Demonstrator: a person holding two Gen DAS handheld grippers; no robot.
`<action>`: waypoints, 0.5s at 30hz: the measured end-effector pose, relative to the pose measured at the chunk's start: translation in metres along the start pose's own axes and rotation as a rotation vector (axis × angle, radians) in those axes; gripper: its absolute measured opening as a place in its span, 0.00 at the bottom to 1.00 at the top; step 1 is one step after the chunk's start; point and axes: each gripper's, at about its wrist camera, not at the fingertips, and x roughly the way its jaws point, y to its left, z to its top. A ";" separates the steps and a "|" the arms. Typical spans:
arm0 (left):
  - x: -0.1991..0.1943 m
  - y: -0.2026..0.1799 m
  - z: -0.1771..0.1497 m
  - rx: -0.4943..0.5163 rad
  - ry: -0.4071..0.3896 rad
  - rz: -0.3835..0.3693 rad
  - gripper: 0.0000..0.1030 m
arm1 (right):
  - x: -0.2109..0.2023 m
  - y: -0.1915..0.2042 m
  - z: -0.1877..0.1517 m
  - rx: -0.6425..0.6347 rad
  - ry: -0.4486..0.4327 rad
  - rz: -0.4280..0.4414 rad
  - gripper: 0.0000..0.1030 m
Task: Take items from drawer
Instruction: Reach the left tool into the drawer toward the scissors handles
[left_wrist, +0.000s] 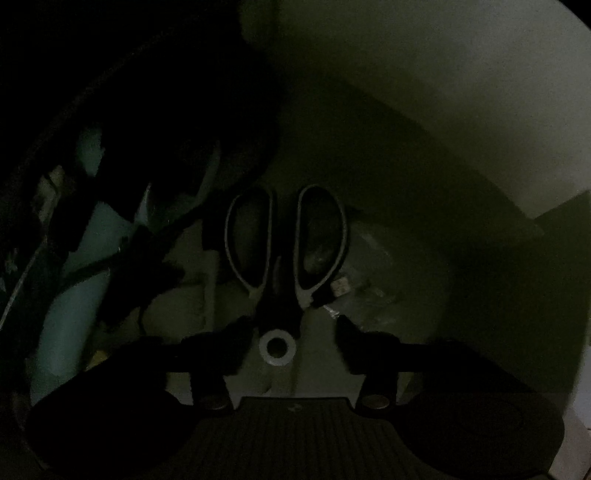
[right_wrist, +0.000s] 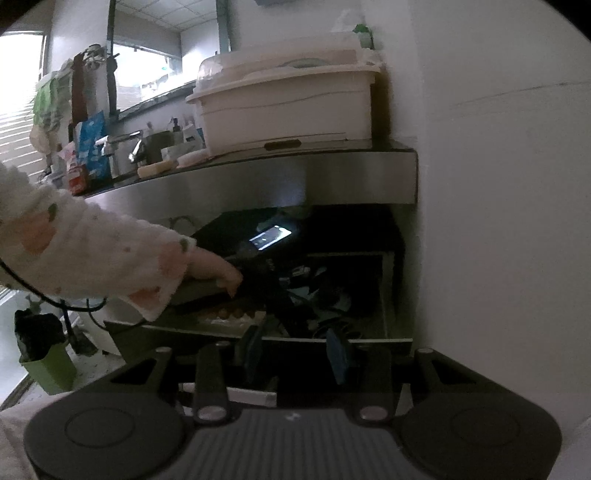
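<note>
The left wrist view is dark, inside the drawer. A pair of black-handled scissors (left_wrist: 284, 251) lies straight ahead, handle loops pointing away, the pivot ring between my left gripper's (left_wrist: 293, 328) open fingertips (left_wrist: 347, 326). The fingers stand either side of the scissors without closing on them. In the right wrist view the open drawer (right_wrist: 388, 295) sits under the steel counter, full of dark jumbled items. My right gripper (right_wrist: 295, 347) is open and empty just in front of the drawer's front edge. The person's sleeved arm (right_wrist: 110, 258) holds the left gripper inside the drawer.
Pale blue-green items (left_wrist: 70, 317) and dark clutter lie at the drawer's left. A clear plastic wrapper (left_wrist: 369, 266) lies right of the scissors. A cream dish box (right_wrist: 288, 99) and bottles stand on the counter. A white wall (right_wrist: 498, 221) runs along the right.
</note>
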 end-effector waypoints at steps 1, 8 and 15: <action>0.001 -0.001 0.001 0.000 0.011 0.007 0.37 | 0.000 0.000 0.000 0.003 0.001 0.001 0.38; 0.011 -0.004 0.007 0.007 0.058 -0.004 0.46 | -0.002 0.000 -0.004 0.016 0.002 0.006 0.38; 0.013 -0.015 0.007 0.021 0.089 0.023 0.38 | 0.000 0.003 -0.007 0.024 0.012 0.011 0.38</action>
